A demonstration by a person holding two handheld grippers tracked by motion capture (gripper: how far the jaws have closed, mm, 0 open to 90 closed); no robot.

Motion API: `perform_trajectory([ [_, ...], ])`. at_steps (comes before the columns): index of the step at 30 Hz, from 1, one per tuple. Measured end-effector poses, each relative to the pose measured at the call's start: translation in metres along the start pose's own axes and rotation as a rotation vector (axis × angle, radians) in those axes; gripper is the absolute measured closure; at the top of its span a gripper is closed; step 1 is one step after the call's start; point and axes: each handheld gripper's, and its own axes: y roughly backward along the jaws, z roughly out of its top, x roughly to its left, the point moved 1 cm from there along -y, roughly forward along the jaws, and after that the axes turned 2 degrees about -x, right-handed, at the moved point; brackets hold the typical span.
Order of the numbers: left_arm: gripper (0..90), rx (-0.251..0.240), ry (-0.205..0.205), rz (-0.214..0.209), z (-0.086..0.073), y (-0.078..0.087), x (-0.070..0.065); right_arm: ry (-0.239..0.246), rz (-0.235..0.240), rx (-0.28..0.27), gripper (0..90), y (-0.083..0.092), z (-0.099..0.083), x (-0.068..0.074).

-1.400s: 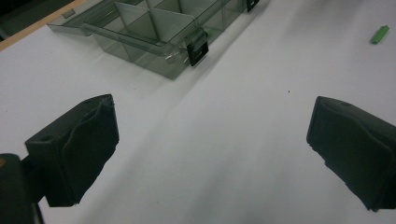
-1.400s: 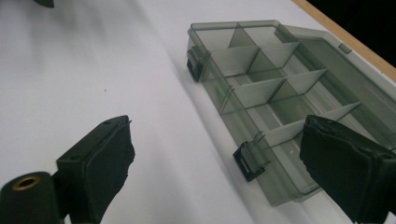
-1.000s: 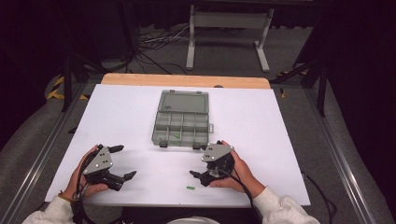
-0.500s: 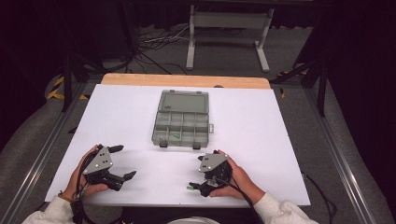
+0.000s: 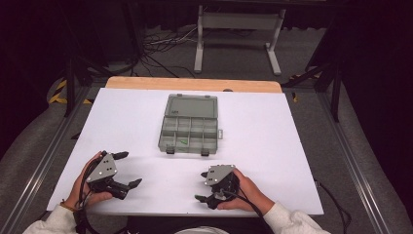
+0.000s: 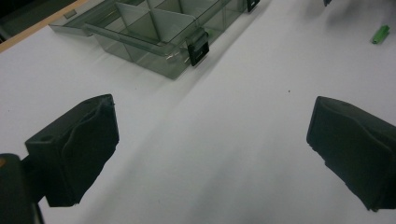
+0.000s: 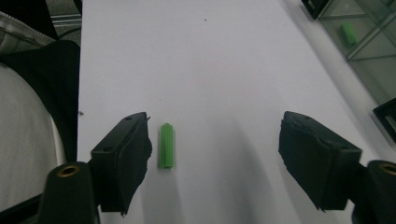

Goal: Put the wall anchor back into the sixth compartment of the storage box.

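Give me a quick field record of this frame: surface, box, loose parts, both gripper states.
surface: white table top
box: clear compartment box, lid open, mid-table
part in box: green piece in a front compartment
loose part: green plug lying on the table, between the right jaws, next to one of them
left hand-held gripper: open, nothing held
right hand-held gripper: open, low over the plug, not closed on it
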Motion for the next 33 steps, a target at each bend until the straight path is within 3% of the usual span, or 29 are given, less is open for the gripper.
perform_trajectory([
  [3, 3.2, 0.001, 0.005, -0.002, -0.0001, 0.0000, 0.0000, -0.001, 0.011, 0.003, 30.5, -0.0013, -0.0008, 0.0000],
  [6, 3.2, 0.001, 0.001, 0.003, 0.0000, -0.0003, -0.0002, 0.005, 0.023, 0.010, 37.5, -0.0033, -0.0018, 0.0005],
  [10, 3.2, 0.002, -0.001, 0.003, 0.0001, -0.0005, -0.0002, 0.005, 0.059, 0.002, 49.8, -0.0044, -0.0027, 0.0009],
  [11, 3.2, 0.004, -0.001, 0.002, 0.0001, -0.0004, 0.0002, 0.007, 0.084, 0.000, 61.2, -0.0045, -0.0025, 0.0009],
  [19, 3.2, 0.005, 0.000, -0.005, 0.0002, -0.0020, -0.0008, 0.022, 0.121, 0.001, 84.8, -0.0044, -0.0016, 0.0040],
  [33, 3.2, 0.005, -0.001, -0.007, 0.0001, -0.0020, -0.0008, 0.034, 0.104, 0.005, 85.3, -0.0034, -0.0011, 0.0034],
])
